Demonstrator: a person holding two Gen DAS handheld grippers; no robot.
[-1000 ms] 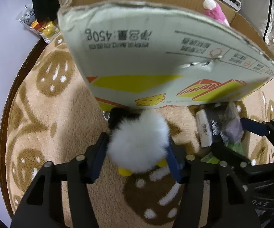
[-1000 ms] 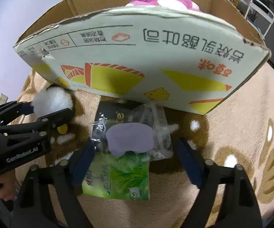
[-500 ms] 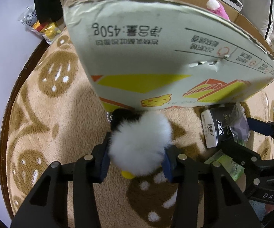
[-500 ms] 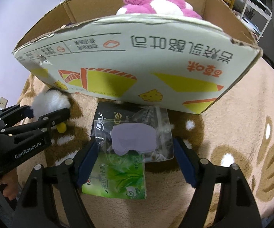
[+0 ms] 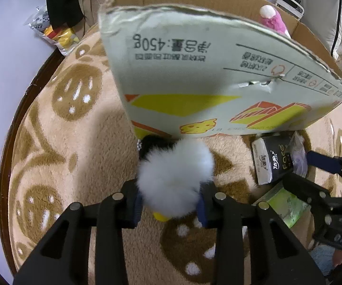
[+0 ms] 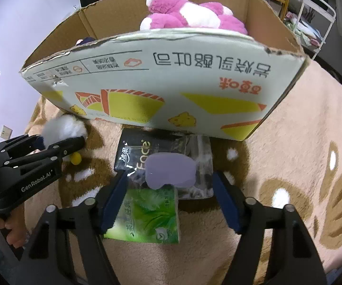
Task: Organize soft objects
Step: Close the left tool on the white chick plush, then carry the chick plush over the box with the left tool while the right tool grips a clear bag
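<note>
A white fluffy toy (black patch at the far end, yellow feet beneath) sits pinched between the fingers of the left gripper, low over the rug and right against the near wall of the cardboard box. Over the past second the fingers have drawn in on it: a loose straddle has become a firm squeeze, the fur bulging past both pads. The toy looks ready to be lifted over the wall, though whether it has left the rug cannot be told.

Just to its right, the right gripper has crept forward, its fingers spread wide around a clear bag holding something lilac, which lies across a black tissue pack and a green tissue pack. It grips nothing yet.

Inside the box a pink-and-white plush already rests, so the sorting appears partly done. The likely next step is raising the white toy clear of the torn cardboard edge, a tall wall this close in.
</note>
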